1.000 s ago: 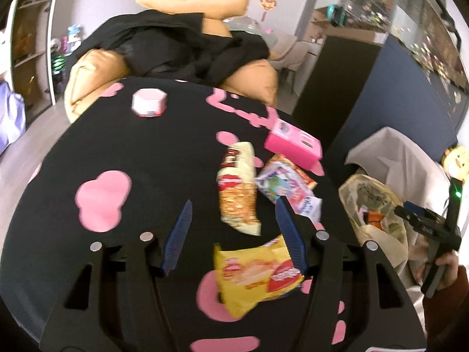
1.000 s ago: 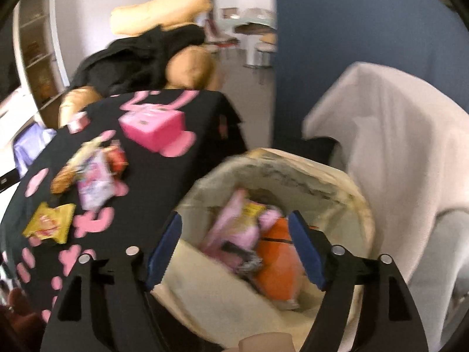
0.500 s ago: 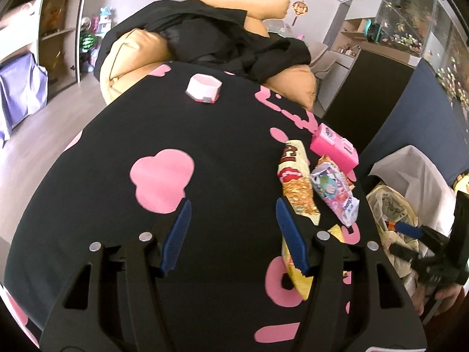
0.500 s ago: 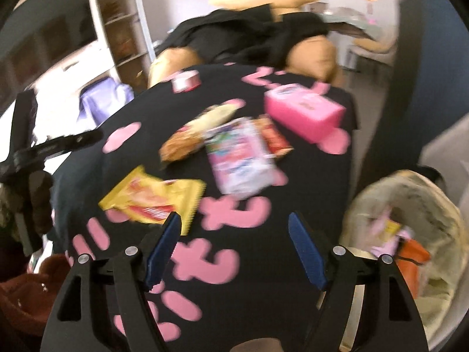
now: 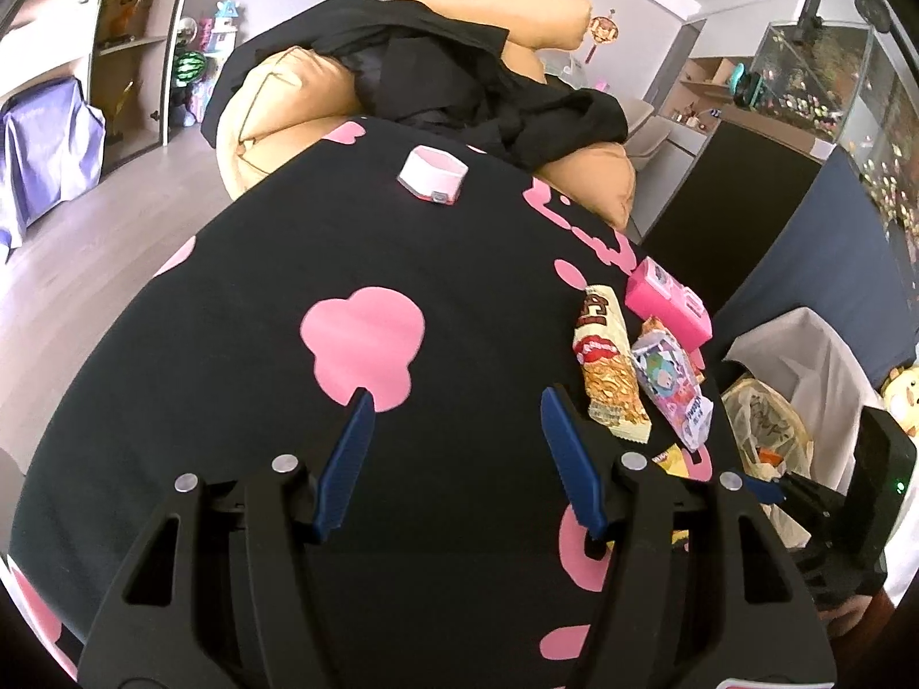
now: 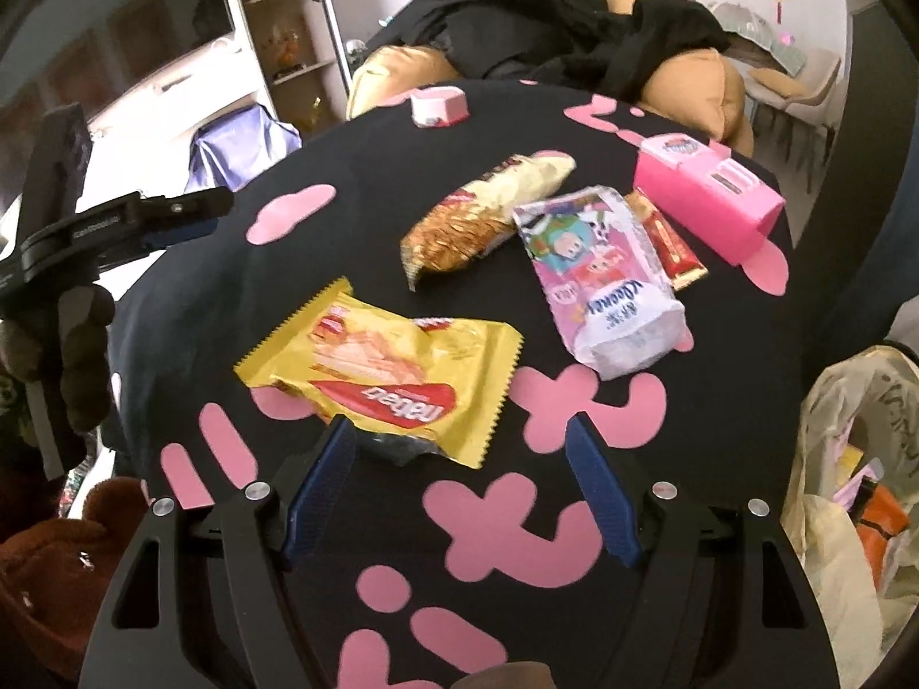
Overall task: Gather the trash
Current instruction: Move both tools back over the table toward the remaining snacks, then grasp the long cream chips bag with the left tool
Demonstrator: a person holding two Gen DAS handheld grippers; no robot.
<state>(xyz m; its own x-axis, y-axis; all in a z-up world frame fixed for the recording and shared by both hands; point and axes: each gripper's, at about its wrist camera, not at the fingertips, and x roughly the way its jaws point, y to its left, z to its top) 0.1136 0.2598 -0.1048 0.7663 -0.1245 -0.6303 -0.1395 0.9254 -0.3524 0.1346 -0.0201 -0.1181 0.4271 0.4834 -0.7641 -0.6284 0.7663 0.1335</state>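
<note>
A black surface patterned with pink shapes fills the left wrist view, where the left hand-held gripper hangs released and empty, wrappers off to its right. Right wrist view: the right hand-held gripper, spread wide, lines up on the yellow wrapper, apparently the next pickup; the trash bag waits beside the surface.

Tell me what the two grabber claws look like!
Both match. The left gripper and right gripper each have two flat blue fingers with ridged faces, set on chunky black plastic arms with triangle-shaped cut-outs and round silver screws. No cables or sleeves show.
</note>
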